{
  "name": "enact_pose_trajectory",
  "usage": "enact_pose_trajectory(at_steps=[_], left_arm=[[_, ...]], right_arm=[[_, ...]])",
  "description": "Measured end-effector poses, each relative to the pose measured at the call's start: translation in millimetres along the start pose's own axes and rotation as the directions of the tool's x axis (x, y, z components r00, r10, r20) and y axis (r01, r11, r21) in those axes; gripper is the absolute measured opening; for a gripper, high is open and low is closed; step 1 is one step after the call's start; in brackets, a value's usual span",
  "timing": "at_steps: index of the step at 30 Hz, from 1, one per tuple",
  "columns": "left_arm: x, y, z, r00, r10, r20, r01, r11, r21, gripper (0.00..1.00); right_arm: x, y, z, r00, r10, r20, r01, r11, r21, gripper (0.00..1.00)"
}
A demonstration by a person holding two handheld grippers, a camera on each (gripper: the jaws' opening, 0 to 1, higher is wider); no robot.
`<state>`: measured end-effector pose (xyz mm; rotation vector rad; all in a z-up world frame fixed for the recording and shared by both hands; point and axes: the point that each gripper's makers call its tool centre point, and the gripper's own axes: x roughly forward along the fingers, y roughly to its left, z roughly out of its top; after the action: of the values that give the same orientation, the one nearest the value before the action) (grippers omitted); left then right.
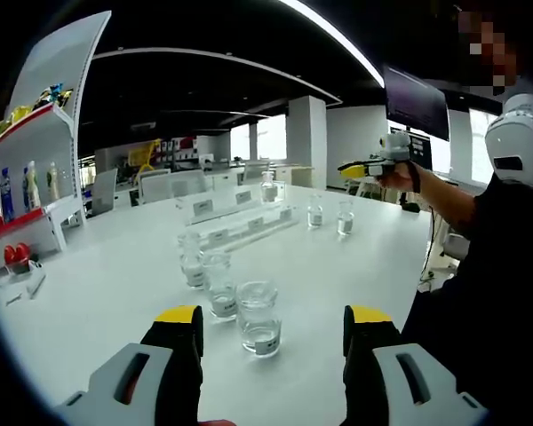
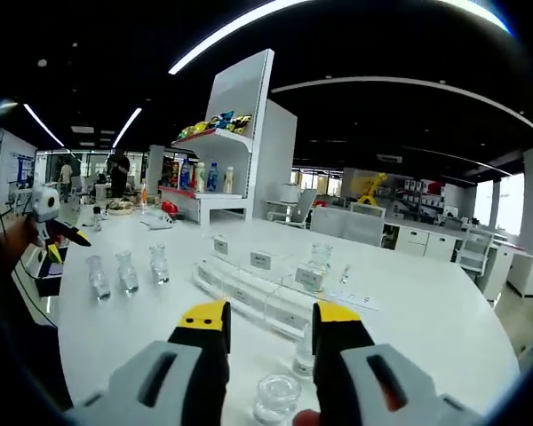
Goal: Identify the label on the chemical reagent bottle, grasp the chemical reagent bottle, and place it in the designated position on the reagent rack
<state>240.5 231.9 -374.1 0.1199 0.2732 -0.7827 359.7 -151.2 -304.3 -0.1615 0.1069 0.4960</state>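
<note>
Three clear glass reagent bottles with white labels stand in a row on the white table [image 1: 115,284]: the nearest bottle [image 1: 259,318] just ahead of my left gripper [image 1: 274,324], which is open and holds nothing. Behind them is the clear stepped reagent rack [image 1: 240,217] with label tags and one bottle [image 1: 268,188] on it. My right gripper [image 2: 271,324] is open too, above a bottle [image 2: 277,398], with another bottle [image 2: 304,353] partly hidden behind its right jaw. The rack [image 2: 266,288] lies just beyond. The label text is too small to read.
Two more bottles [image 1: 330,215] stand right of the rack, and three bottles [image 2: 126,271] at the left in the right gripper view. A person [image 1: 497,266] stands at the table's right edge. A white shelf unit [image 2: 213,177] with goods stands behind the table.
</note>
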Motion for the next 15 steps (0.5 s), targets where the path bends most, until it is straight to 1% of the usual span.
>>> enact_pose_trajectory(at_steps=[5,9,12,15], left_arm=[[4.0,2.8,1.1,1.000,0.007,0.007,-0.007,1.000,-0.007,0.64],[7.4,2.1,3.8,1.000,0.006,0.018,-0.005,1.000,-0.009,0.64],[9.1,2.4,5.2,1.000,0.009,0.027,-0.009,1.000,-0.011,0.64],[10.0,2.9,5.6,0.999,0.013,0.031,-0.013,1.000,-0.014,0.64]], right_arm=[[-14.2,2.8,-0.5,1.000,-0.010,0.010,0.010,1.000,0.006,0.37],[-22.4,1.3,-2.8,0.999,-0.040,0.009,0.040,0.999,-0.013,0.36],[-28.6,1.0,-2.1,0.998,-0.051,0.025,0.051,0.999,0.009,0.36],[-34.0,3.2,-3.7,0.998,-0.049,0.028,0.049,0.999,0.020,0.36]])
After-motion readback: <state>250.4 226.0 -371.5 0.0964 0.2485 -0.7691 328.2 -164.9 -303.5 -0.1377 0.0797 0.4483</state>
